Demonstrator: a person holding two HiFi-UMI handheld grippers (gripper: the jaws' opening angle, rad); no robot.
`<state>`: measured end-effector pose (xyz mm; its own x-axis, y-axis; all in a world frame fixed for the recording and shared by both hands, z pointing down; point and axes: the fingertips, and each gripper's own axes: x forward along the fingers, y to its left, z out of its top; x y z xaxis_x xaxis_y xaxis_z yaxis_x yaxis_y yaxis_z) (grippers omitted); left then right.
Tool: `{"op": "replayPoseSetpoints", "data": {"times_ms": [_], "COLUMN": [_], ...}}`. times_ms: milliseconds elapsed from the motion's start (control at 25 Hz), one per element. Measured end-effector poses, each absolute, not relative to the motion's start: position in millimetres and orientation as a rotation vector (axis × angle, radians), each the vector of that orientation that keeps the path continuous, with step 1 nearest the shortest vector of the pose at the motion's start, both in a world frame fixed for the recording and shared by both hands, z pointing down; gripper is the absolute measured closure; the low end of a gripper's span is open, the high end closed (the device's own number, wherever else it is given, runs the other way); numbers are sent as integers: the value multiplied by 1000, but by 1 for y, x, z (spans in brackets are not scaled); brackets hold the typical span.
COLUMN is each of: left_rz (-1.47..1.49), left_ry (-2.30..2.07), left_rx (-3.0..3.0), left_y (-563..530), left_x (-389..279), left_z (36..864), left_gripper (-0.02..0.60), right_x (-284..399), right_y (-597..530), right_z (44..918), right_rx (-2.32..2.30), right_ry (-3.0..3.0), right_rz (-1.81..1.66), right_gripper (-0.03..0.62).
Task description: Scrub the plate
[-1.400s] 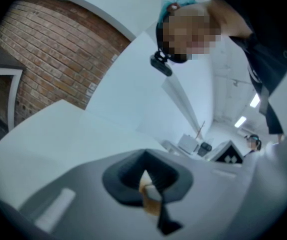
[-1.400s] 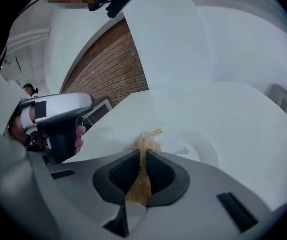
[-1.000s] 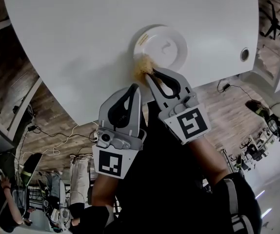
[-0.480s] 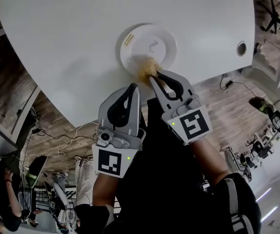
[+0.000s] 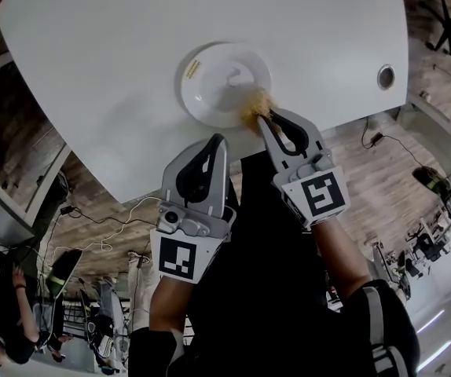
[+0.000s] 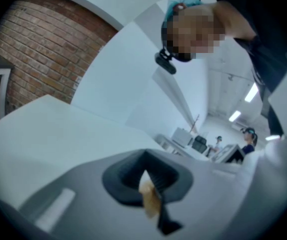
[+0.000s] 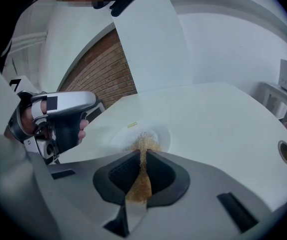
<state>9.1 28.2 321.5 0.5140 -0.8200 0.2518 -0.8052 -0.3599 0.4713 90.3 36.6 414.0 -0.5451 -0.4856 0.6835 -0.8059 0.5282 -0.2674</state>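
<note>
Right gripper [image 5: 265, 118]: fingers clamped on scrubber [image 5: 256, 100], which pressed plate [image 5: 208, 96] at near-right rim (white bench [image 5: 92, 53]). Left gripper [image 5: 215, 140]: fingers together, pinching tan scrap [image 6: 148, 198].

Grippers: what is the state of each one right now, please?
Left gripper: shut on a small tan scrap, clear of the plate.
Right gripper: shut on the scrubber, which is pressed onto the plate.
</note>
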Motion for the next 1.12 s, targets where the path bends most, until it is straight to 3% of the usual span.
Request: {"op": "replayPoseSetpoints", "data": {"times_ms": [520, 1120], "left_rz": [24, 11], "left_ry": [-1360, -1500], "left_rx": [2293, 2400], "left_y": [27, 26], "left_x": [21, 8], "left_z": [281, 170], "left_gripper": [578, 578], "right_x": [102, 81], "right_y": [12, 3], "right_z": [367, 236], "right_rx": [1091, 1036], "right_ry": [-2381, -2597], "right_rz": [702, 565], "right_gripper": [561, 561]}}
